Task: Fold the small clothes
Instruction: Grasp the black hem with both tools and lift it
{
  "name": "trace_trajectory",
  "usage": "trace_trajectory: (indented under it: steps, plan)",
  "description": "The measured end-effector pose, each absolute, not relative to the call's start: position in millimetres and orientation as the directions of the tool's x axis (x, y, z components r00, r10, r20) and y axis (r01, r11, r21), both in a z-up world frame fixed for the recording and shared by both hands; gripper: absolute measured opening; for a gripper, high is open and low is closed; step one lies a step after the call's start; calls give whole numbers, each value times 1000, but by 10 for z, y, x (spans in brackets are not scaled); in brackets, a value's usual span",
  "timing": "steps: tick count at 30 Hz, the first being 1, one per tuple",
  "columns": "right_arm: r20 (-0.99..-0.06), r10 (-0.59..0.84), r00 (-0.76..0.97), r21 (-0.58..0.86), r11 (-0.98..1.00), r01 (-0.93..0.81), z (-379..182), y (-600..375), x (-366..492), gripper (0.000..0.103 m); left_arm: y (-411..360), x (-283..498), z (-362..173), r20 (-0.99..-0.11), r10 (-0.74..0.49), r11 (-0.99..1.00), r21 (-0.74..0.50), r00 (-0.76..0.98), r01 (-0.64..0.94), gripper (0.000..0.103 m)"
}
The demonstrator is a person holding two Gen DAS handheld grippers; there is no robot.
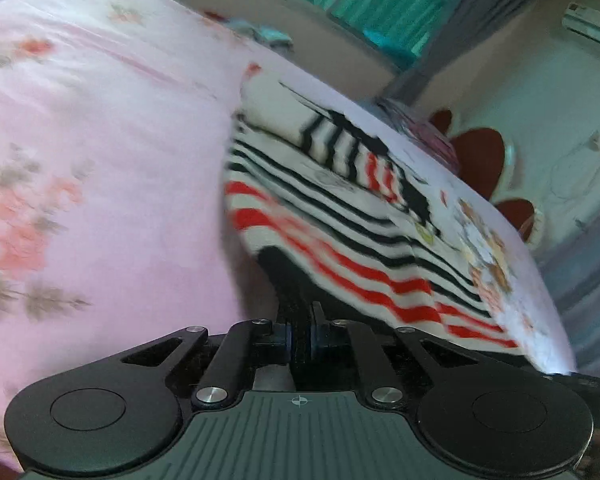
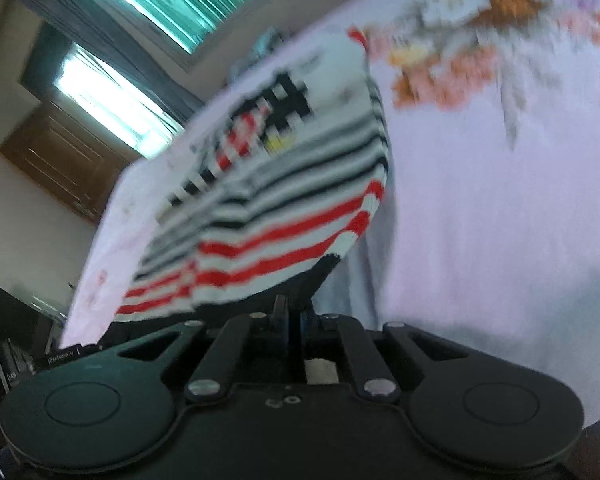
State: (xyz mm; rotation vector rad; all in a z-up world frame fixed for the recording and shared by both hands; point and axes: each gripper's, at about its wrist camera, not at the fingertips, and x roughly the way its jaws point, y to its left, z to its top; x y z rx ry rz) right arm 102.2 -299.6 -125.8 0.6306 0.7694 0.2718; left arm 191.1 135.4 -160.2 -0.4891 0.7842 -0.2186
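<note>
A small striped garment [image 1: 340, 216], white with black and red stripes, lies on a pink floral bedsheet [image 1: 100, 160]. My left gripper [image 1: 300, 312] is shut on the garment's black hem at its near left corner. In the right wrist view the same garment [image 2: 280, 208] spreads over the sheet [image 2: 480, 220], and my right gripper [image 2: 294, 308] is shut on the hem at its near right corner. The near edge is lifted off the sheet. Both views are motion-blurred and the fingertips are hidden under cloth.
The bed's edge [image 1: 540, 280] drops off at the right in the left wrist view. Green curtained windows [image 2: 160, 4], a wooden door [image 2: 60, 152] and a red flower-shaped headboard [image 1: 480, 156] stand beyond the bed.
</note>
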Motion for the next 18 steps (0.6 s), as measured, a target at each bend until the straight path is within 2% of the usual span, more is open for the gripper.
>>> trace_trajectory:
  steps: [1,3,4,10,18]
  plan:
    - [-577,431,694,607,795,12,-1299,-3035,1008,5,1391,1928,-1658,-646,-355,870,-493,676,-15,7]
    - [-668,402,626,559,827,66,-1498,-3050,1070,5,1433,1987,-1828,-687,-348,867,-494,637,-59,7]
    - [-685,399,610,554,828,80,-1573,-3050,1083,5,1441,1994,-1867,-680,-354,858,-510,643,-67,7]
    - [-628,399,668,571,819,48,-1378,-3052,1089,5,1410,1986,-1788,-645,-352,834,-545,678,-85,7]
    - [-523,389,758,563,826,-35,-820,-3149,1381,5,1446,2138,-1261,-508,-335,804,-593,793,-40,7]
